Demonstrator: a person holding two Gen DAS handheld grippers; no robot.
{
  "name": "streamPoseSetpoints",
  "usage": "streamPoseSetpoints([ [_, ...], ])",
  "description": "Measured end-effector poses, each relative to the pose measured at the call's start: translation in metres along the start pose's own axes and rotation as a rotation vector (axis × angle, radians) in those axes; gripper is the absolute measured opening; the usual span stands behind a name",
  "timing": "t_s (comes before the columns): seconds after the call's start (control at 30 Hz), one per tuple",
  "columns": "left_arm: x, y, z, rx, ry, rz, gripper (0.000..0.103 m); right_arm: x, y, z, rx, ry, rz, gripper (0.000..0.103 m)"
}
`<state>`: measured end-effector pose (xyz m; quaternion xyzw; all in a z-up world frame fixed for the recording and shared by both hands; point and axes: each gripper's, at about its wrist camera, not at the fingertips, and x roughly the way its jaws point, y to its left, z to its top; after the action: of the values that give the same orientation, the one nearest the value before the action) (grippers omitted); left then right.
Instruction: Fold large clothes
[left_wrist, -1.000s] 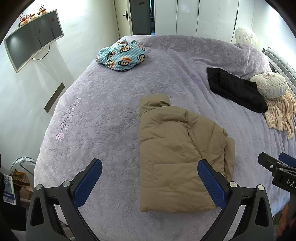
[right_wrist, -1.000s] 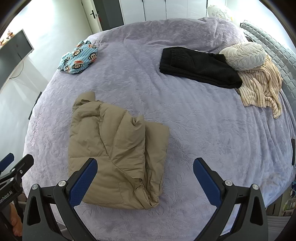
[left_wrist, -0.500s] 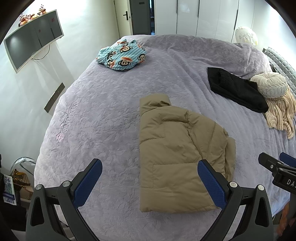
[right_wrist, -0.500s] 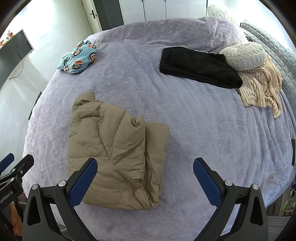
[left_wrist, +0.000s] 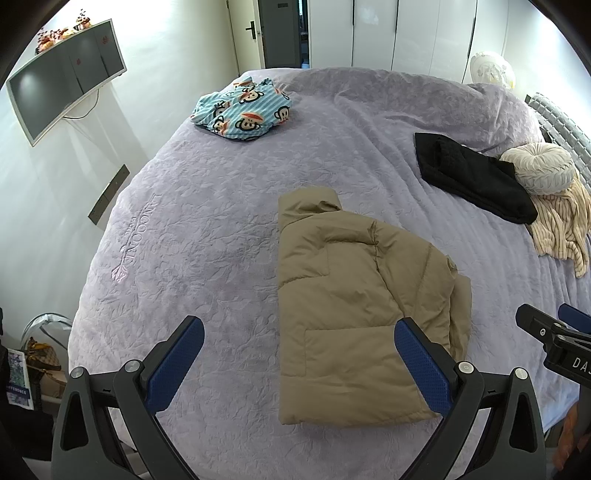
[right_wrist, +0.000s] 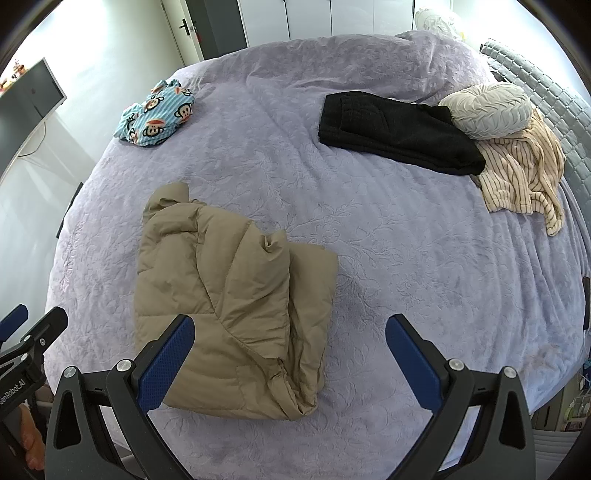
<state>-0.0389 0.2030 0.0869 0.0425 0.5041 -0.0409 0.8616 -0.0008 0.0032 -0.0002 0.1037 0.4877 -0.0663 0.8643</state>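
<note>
**Both claws released above a folded puffer jacket on the bed**

The left claw (left_wrist: 299, 354) was spread wide with nothing between its blue pads (left_wrist: 421, 363), held above the near edge of the bed (left_wrist: 207, 229). The right claw (right_wrist: 290, 352) was likewise released, its fingers wide apart and clear of any fabric. Each claw appeared at the margin of the other's view, the two held side by side.

The tan puffer jacket (left_wrist: 351, 306) lay folded on the lavender bedspread just beyond the claws, collar pointing away toward the far side and one side doubled over the body. Seen from the right wrist, the jacket (right_wrist: 236, 302) showed a bunched, layered edge along its right side. Neither claw touched it.

Farther off, a black garment (right_wrist: 399, 131) lay flat near the headboard side, its end touching a round pleated cushion (right_wrist: 487, 109), which rested on a striped cream garment (right_wrist: 524, 173). A blue monkey-print garment (left_wrist: 243, 110) lay crumpled at the far left corner, well apart from the jacket. A monitor (left_wrist: 62, 92) hung on the left wall.
</note>
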Motion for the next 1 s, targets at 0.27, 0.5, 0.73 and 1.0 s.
streamPoseSetpoints([
  [0.27,0.0025,0.0014,0.0006,0.002,0.005,-0.001,0.103,-0.0001,-0.0008,0.0007,0.001,0.002,-0.001,0.103],
  [0.5,0.0027,0.0011,0.0003,0.001,0.005,0.0,0.103,-0.0009,-0.0019,0.0002,0.0,0.004,0.001,0.103],
  [0.73,0.003,-0.0002,0.0015,0.001,0.005,0.0,0.103,-0.0006,-0.0033,0.0014,-0.002,0.005,0.003,0.103],
  [1.0,0.0046,0.0002,0.0033,0.005,0.006,-0.002,0.103,-0.001,-0.0042,0.0004,-0.001,0.006,0.003,0.103],
])
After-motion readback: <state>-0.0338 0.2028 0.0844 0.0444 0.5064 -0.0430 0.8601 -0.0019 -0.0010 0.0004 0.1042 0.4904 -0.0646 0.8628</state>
